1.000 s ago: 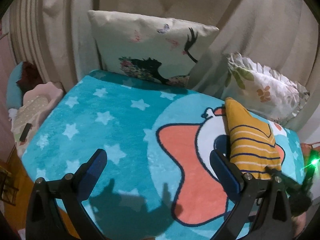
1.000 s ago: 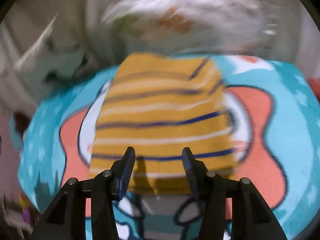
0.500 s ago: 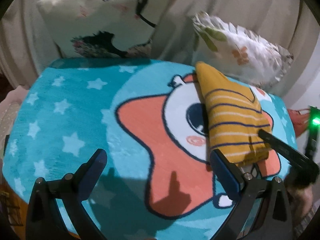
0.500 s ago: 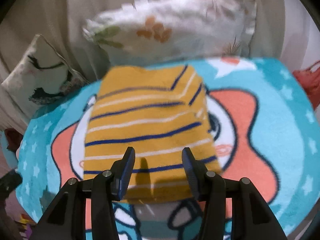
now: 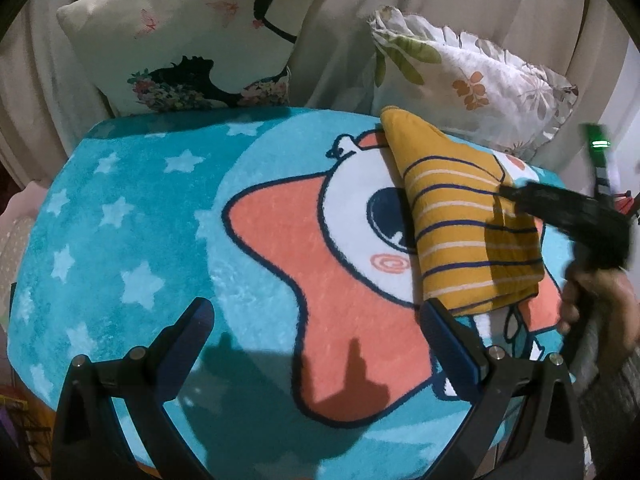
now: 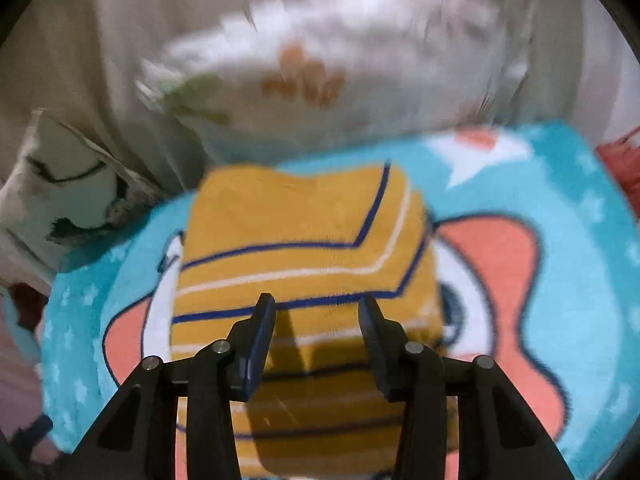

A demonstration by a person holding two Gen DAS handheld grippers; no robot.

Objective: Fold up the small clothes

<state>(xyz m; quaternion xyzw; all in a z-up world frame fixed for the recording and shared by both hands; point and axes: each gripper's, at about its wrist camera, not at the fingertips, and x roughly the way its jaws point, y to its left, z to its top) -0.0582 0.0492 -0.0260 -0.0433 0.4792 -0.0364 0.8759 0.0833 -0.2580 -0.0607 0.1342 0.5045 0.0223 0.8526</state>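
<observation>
A folded yellow striped garment (image 5: 472,224) is laid on the right part of a turquoise star-patterned blanket (image 5: 132,216), just in front of a floral pillow (image 5: 472,80). The right claw (image 6: 316,312) is held over its near half, the jaws closing with nothing pinched yet, presumably to take a layer for another fold. The left claw (image 5: 316,320) is kept spread wide and empty over bare blanket, apparently waiting.

BLUR: floral pillow (image 6: 320,64) smeared in right wrist view, print unreadable | HIDDEN: near edge of striped garment (image 6: 304,240) behind right gripper (image 6: 316,312), jaws closing | CONTACT: pads on cloth, cannot tell | CUT OFF: hand (image 5: 600,300) at left wrist frame edge | OCCLUDED: blanket (image 5: 120,240) under garment
</observation>
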